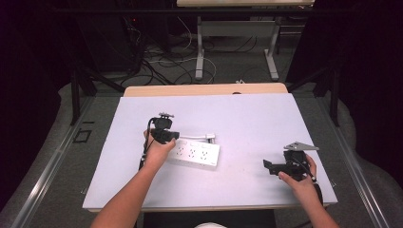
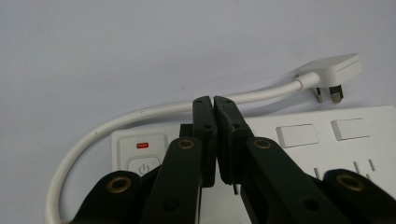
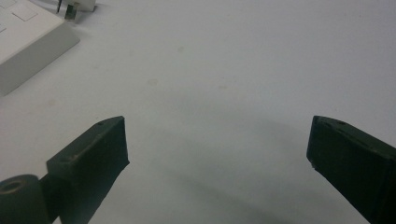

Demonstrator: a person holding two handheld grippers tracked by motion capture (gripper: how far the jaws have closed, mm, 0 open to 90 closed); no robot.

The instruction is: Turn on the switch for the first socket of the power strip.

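1. Closest to us, our right gripper (image 1: 271, 167) rests on the bench (image 1: 247, 118), jaws wide open with nothing between them.
2. Left gripper (image 2: 214, 103) has its jaws closed together over the power strip's (image 1: 195, 154) switch end.
3. One strip, long axis running left-right mid-bench, its one plug (image 2: 332, 71) lying just behind.
4. Beyond that: pale bench top, dark room, floor cables (image 1: 157, 61).

A power symbol marks the button (image 2: 144, 166) on the power strip (image 2: 327, 154).
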